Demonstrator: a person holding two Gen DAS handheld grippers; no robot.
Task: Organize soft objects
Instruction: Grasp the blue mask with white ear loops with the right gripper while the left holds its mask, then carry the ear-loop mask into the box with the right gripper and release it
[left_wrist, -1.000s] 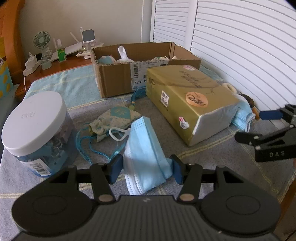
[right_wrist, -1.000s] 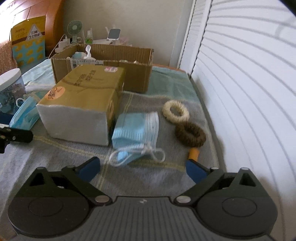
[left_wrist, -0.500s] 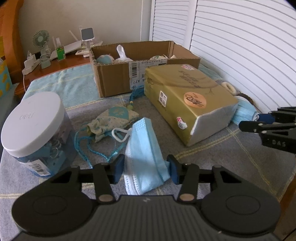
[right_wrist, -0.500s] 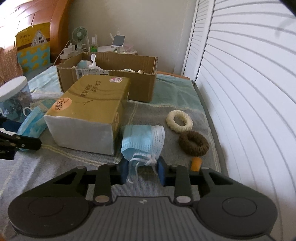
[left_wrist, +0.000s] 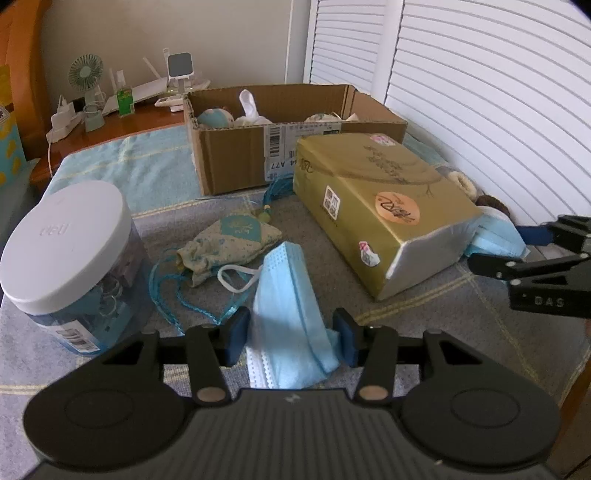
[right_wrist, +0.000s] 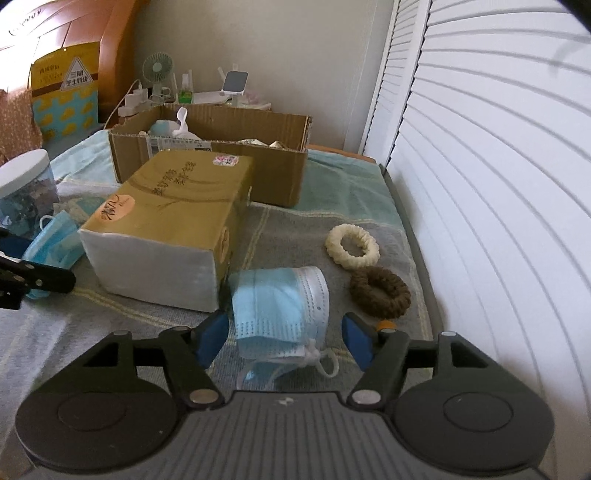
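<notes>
A room with white louvred doors (right_wrist: 498, 184) along one side holds a tabletop (left_wrist: 424, 325) covered by a grey and teal cloth. At its far edge stands an open cardboard box (left_wrist: 236, 162) with soft items inside. A gold tissue pack (left_wrist: 384, 206) lies just in front of the box, angled toward the near edge. Toward the left edge sits a clear jar with a white lid (left_wrist: 70, 251), and beside it a patterned drawstring pouch (left_wrist: 229, 240) with blue cord.

The left hand-held gripper (left_wrist: 291, 341) is at middling width, its blue pads on either side of a folded blue face mask (left_wrist: 288, 295) near the near edge; whether the pads press the mask I cannot tell, though small gaps seem to show.

The right hand-held gripper (right_wrist: 284, 341) is spread wider, its blue fingers (right_wrist: 210, 338) standing clear on both sides of a second blue face mask (right_wrist: 280, 306), which lies just beside the near end of the tissue pack with its white ear loops bunched toward the camera. Toward the right edge, a cream scrunchie (right_wrist: 352, 246) and a brown scrunchie (right_wrist: 380, 291) lie touching, near that mask.
</notes>
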